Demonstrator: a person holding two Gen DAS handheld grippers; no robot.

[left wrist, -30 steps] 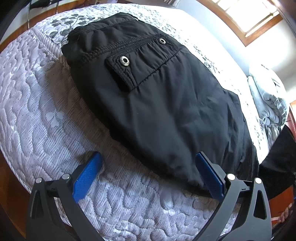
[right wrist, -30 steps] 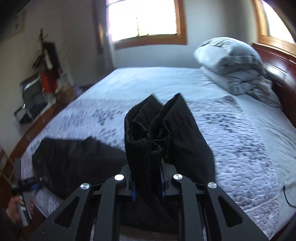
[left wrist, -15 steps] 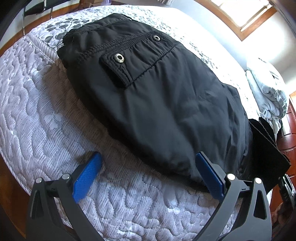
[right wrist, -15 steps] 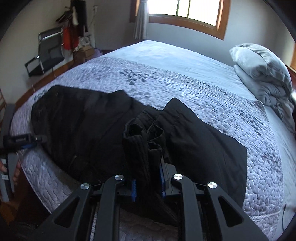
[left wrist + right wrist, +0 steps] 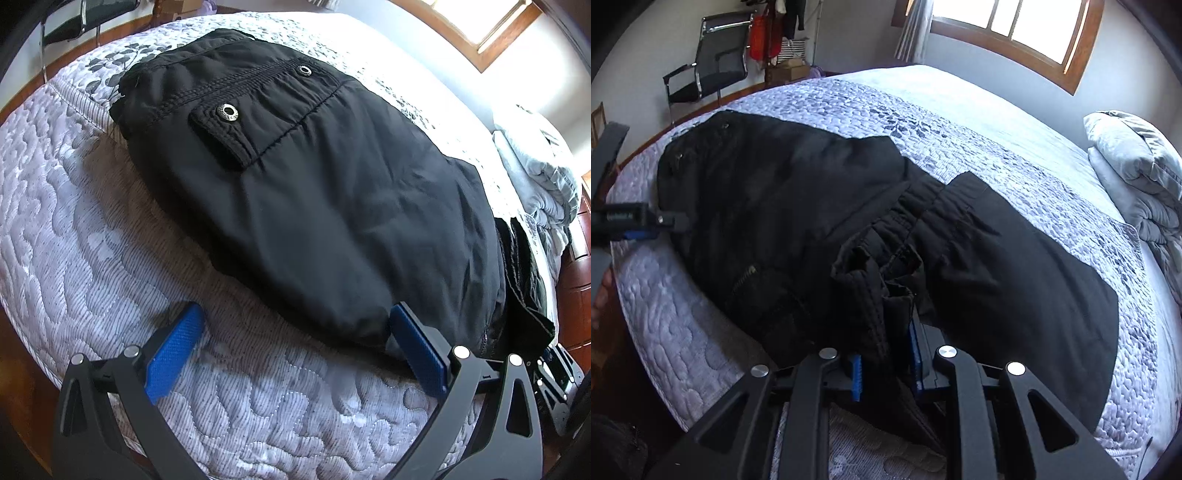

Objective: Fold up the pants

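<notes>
While the right gripper sits nearest its own lens at about six o'clock, its blue pads are pinching a bunched, stitched hem of the black pants between them. From that pinch the fabric runs up and away: one flat panel lies toward three o'clock on the quilted bedspread, and the thicker body of the garment stretches toward ten o'clock, up to the mattress edge.

At nine o'clock in that same view the left gripper reaches in level with the bed, its tip just beside the pants' near edge. Seen from its own camera, the left gripper is spread wide, one blue finger over bare quilt and the other finger touching the rounded fold of the pants; nothing lies between them. Farther on, a flap pocket with a metal snap faces up.

Beyond, a grey folded duvet rests at two o'clock, an office chair stands at eleven, and a wood-framed window glows at one.
</notes>
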